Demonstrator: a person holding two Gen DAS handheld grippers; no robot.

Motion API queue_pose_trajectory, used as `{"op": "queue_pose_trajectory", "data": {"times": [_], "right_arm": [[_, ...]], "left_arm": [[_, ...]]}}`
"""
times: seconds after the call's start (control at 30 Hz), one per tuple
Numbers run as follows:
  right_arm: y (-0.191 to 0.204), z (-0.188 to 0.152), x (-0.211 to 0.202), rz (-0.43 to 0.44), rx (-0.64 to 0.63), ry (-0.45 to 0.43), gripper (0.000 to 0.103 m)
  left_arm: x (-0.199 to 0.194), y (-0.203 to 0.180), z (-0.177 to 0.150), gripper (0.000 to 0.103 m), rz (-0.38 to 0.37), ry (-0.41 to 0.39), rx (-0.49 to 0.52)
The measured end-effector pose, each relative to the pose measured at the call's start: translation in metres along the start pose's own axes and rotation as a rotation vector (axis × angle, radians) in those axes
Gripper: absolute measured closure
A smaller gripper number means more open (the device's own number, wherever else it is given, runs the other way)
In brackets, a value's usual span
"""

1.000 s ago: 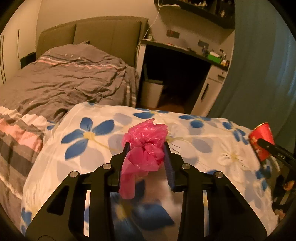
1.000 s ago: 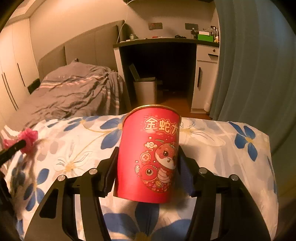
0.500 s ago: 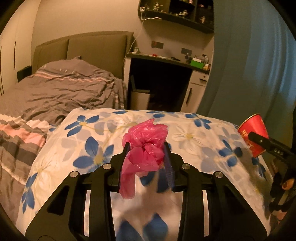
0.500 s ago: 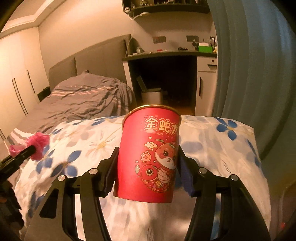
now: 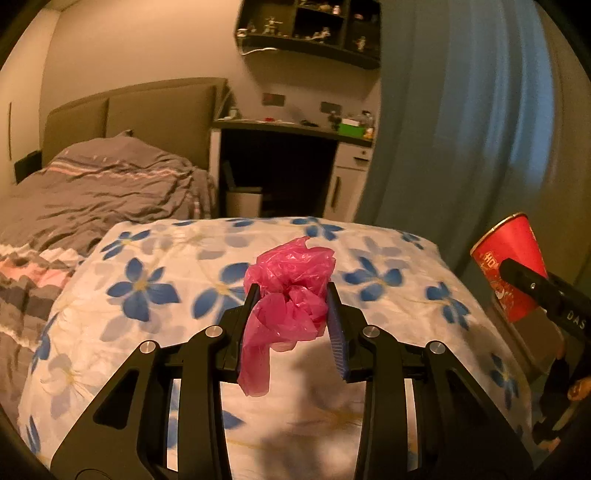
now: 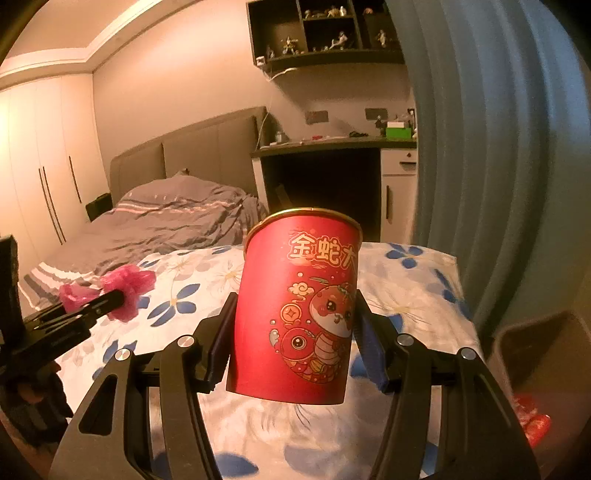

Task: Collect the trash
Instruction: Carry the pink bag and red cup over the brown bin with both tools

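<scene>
Left gripper pinches a crumpled pink bag, right gripper clamps an upright red cup, both above the flowered quilt; judged best: hold squeeze steady, cup level, toward the bin at right.

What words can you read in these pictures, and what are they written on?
"金蛇大": gold characters on the red paper cup, running on round the side out of sight.
"DAS": white letters on the right gripper in the left wrist view, cut off at the edge.
Things on the desk and shelf: too small to read.
</scene>
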State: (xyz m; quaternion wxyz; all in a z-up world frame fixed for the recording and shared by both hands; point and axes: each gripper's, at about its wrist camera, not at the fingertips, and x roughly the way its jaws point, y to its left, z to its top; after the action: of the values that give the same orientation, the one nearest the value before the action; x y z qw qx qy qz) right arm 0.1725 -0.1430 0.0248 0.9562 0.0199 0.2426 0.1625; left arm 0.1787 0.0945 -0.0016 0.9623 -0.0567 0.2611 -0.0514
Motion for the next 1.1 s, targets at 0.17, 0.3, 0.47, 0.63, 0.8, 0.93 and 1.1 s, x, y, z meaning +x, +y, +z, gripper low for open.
{"op": "queue_pose_trajectory", "data": {"times": [0.17,0.3,0.47,0.63,0.8,0.93,1.1], "right_arm": [[-0.025,-0.012,-0.026,-0.036,0.029,-0.019,0.045],[-0.056,-0.02,-0.047,-0.093,0.065,-0.041,0.045],[-0.104,-0.029,-0.071,-0.2,0.119,-0.081,0.044],[-0.159,-0.042,-0.093,-0.327,0.187,-0.105,0.044],[-0.201,-0.055,-0.109,-0.414,0.237,-0.115,0.043],[-0.228,-0.065,-0.114,-0.452,0.263,-0.104,0.043],[-0.248,-0.072,-0.114,-0.476,0.28,-0.102,0.042]], "left_arm": [[-0.001,-0.044,-0.002,0.069,-0.063,0.0,0.033],[0.004,-0.09,-0.002,0.069,-0.137,0.001,0.071],[0.018,-0.159,-0.001,0.069,-0.243,0.002,0.123],[0.033,-0.233,-0.007,0.069,-0.35,0.005,0.191],[0.055,-0.298,-0.02,0.069,-0.455,0.031,0.229],[0.071,-0.335,-0.031,0.068,-0.505,0.041,0.261],[0.089,-0.358,-0.041,0.068,-0.552,0.062,0.275]]}}
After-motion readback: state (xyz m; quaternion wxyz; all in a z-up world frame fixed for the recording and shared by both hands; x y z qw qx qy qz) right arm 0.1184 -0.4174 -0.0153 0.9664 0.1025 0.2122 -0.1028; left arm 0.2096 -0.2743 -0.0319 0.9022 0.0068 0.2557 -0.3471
